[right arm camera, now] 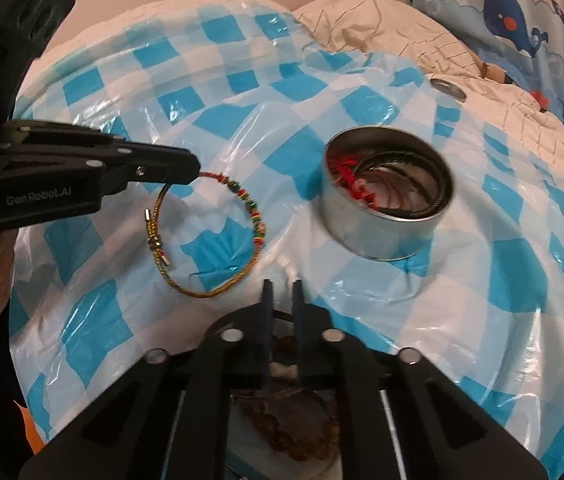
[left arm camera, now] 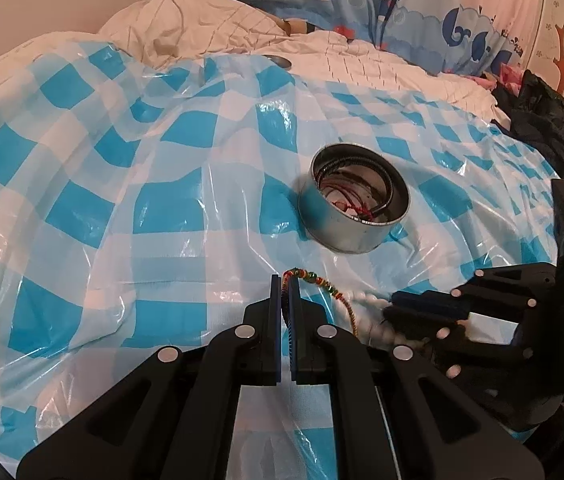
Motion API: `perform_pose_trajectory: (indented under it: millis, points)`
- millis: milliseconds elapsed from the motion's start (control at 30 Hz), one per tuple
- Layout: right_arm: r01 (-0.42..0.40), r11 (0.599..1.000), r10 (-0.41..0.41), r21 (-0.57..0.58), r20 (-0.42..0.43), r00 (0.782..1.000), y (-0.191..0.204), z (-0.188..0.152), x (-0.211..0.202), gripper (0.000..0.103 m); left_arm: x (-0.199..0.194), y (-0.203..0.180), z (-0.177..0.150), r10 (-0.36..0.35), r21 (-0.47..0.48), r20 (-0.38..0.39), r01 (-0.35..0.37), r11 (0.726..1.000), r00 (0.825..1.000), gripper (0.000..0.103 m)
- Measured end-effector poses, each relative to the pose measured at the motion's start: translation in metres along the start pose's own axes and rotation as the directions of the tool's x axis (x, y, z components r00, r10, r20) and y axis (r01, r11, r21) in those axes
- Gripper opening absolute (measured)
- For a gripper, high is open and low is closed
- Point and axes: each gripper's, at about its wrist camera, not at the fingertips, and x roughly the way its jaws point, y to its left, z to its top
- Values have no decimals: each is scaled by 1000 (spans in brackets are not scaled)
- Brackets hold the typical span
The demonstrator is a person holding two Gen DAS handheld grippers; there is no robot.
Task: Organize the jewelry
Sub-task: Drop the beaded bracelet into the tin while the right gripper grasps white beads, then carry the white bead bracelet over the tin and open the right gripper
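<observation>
The tin point(right arm camera: 388, 196) on the bed already holds several pieces. The left gripper point(right arm camera: 195, 170) pinches the bracelet point(right arm camera: 209, 236) at the tin's 9 o'clock. The right gripper point(right arm camera: 282, 286), nearly closed, covers brown beads point(right arm camera: 306, 436); grip uncertain. Both remain to be stowed.

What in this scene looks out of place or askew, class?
The tin sits tilted on the rumpled checked sheet, not level, with cords and bands piled inside. One bracelet is outside the tin, hanging from the shut left claw. A metal lid lies apart, far behind.
</observation>
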Motion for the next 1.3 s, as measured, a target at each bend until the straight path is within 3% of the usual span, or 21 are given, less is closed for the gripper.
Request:
perform_pose_trajectory:
  millis: [400,567,600,633,667,767,800,867,900,933,967,1100,1200,1300]
  points:
    - [-52,979,28,198,126,992,-55,14,-43,4,-21,-6,19,-133,-68,107,140,988,985,2]
    - [-118,971,102,207,85,991,-54,16,-36,8,-29,-14,39,-213,-69,176,228,971,961,2]
    - [-124,971,112,206,71,991,-50,15,-31,34,-27,-16,44,-228,-71,182,244,967,956,2]
    - [-117,973,108,199,60,992,-45,14,-26,68,-24,-18,50,-253,-71,194,271,960,948,2]
    - [-98,977,87,187,66,994,-39,13,-21,73,-20,-21,56,-269,-71,204,289,955,941,2]
    - [-98,983,95,155,28,995,-28,12,-4,72,-7,-28,77,-298,-67,219,320,945,929,2]
    - [-78,987,76,144,15,997,-25,10,1,67,2,-30,84,-301,-65,201,319,946,932,2]
    - [-43,992,50,120,-49,998,-22,7,16,40,30,-34,92,-271,-61,108,279,959,956,4]
    - [-39,992,48,118,-76,996,-21,4,22,20,38,-34,93,-247,-63,83,253,965,965,5]
    - [-35,993,45,112,-84,995,-21,1,24,12,46,-31,90,-198,-73,57,202,977,978,6]
    - [-27,995,35,101,-84,996,-21,1,24,8,48,-28,88,-188,-86,49,192,978,981,9]
    - [-26,994,29,105,-24,999,-27,6,3,8,31,-8,81,-171,-136,81,180,974,982,30]
    - [-37,990,31,140,42,999,-36,12,-20,8,11,9,70,-160,-161,104,175,971,982,38]
    - [-54,979,29,198,132,991,-53,25,-45,8,5,14,62,-169,-143,74,178,974,983,42]
